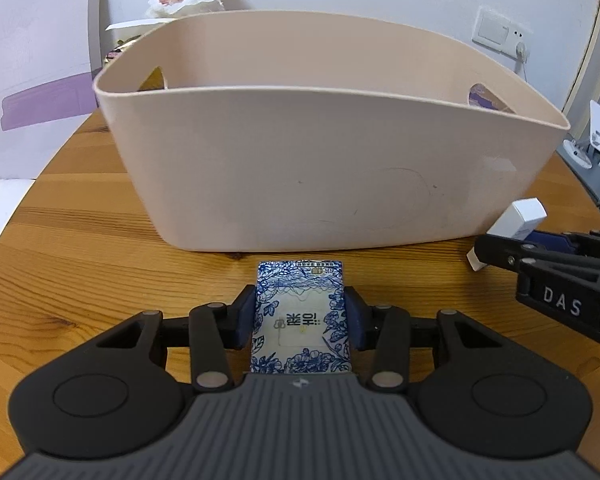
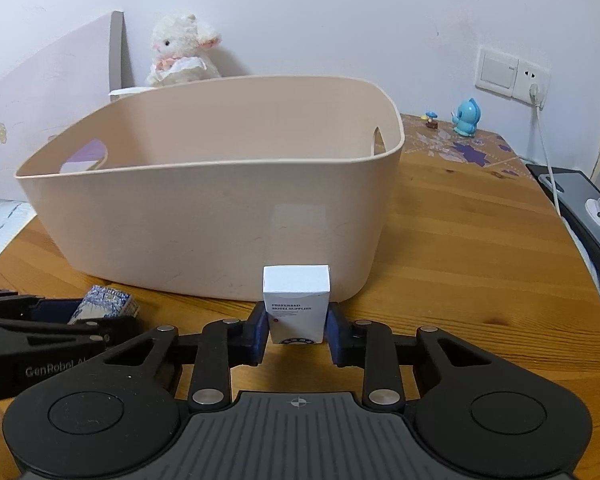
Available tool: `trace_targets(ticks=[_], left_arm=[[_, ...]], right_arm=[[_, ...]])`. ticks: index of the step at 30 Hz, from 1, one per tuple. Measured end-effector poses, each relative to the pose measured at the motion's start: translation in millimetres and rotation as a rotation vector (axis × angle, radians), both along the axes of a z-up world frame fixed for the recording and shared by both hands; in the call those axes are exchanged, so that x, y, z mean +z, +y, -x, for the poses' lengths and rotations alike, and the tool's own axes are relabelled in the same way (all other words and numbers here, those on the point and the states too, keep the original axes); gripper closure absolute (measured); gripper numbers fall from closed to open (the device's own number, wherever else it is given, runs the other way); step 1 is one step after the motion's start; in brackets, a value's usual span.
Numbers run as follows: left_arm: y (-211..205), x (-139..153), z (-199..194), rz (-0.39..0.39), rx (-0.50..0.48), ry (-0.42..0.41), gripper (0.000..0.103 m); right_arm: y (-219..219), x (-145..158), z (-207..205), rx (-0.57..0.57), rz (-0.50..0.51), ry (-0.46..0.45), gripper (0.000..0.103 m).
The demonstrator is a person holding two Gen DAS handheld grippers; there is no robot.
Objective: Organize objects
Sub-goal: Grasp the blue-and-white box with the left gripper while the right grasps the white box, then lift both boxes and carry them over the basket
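Observation:
A large beige plastic bin stands on the wooden table; it also shows in the right wrist view. My left gripper is shut on a blue-and-white floral box, held just in front of the bin's near wall. My right gripper is shut on a small white box printed "Preferred Hotel Supplies", also close to the bin's near wall. The right gripper with the white box appears at the right of the left view. The left gripper with the floral box appears at the left of the right view.
A white plush lamb sits behind the bin. A blue toy figure and a tiny mushroom figure stand on a patterned mat at the table's far right. A wall socket with a cable and a dark device lie to the right.

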State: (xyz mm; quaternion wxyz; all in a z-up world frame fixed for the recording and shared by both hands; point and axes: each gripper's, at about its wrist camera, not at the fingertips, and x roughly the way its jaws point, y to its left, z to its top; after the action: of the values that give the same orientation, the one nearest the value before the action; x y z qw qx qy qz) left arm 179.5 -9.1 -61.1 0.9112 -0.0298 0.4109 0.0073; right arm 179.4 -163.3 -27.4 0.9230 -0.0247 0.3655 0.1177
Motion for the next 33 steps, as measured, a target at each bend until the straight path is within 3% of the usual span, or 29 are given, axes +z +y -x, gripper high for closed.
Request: trace_targets(ticks=[20, 33], left_arm=[[20, 69, 53, -0.007, -0.014, -0.178, 0.056], [26, 130, 42, -0.033, -0.024, -0.332, 0.056]], right_arm=[[-21, 85, 72, 0.015, -0.048, -0.2, 0.076], [-8, 133, 56, 0.013, -0.081, -0.326, 0.076]])
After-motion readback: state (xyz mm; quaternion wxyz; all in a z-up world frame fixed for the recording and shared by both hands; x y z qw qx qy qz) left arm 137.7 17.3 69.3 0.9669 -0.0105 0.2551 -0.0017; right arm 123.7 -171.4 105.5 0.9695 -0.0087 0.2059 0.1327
